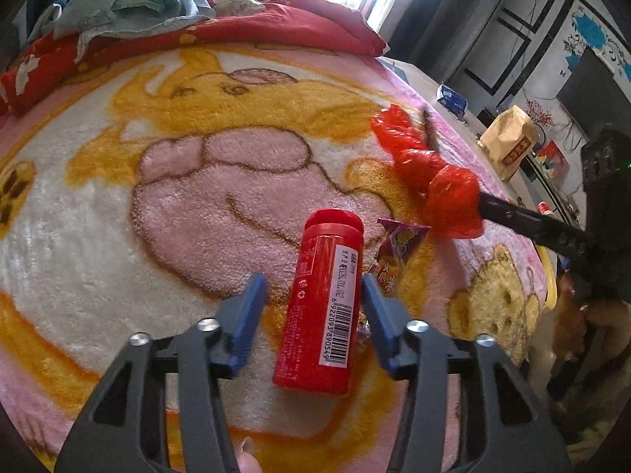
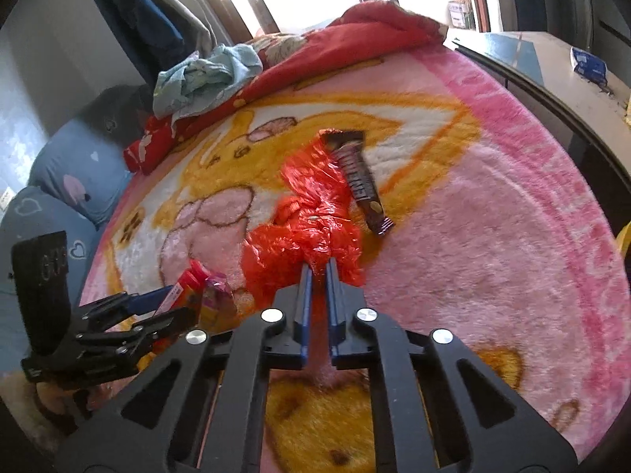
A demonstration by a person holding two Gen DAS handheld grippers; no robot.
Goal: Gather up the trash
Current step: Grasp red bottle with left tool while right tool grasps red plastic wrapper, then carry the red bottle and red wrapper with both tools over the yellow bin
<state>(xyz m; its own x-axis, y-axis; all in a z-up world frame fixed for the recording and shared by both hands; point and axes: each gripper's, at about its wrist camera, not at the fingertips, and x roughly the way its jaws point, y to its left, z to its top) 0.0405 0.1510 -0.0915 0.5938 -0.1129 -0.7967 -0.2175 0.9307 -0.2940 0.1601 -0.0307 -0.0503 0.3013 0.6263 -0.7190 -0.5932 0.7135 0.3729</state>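
A red bottle (image 1: 321, 303) with a barcode label lies on the blanket between the blue pads of my left gripper (image 1: 313, 282). The right pad is at its side and a gap shows at the left pad. A purple snack wrapper (image 1: 398, 252) lies just right of the bottle. My right gripper (image 2: 319, 266) is shut on the near end of a crumpled red plastic bag (image 2: 311, 216). In the left wrist view its black fingers (image 1: 512, 215) reach into that bag (image 1: 434, 173). A brown chocolate bar wrapper (image 2: 359, 177) lies beside the bag's far end. The right wrist view shows my left gripper (image 2: 173, 305) around the bottle (image 2: 185, 287).
Everything lies on a pink and yellow cartoon blanket (image 2: 493, 236) on a bed. A red quilt (image 1: 236, 35) with a light blue cloth (image 1: 134, 4) is heaped at the far end, blue pillows (image 2: 79, 173) at the left. A table (image 2: 572, 79) and a paper bag (image 1: 508, 142) stand past the right edge.
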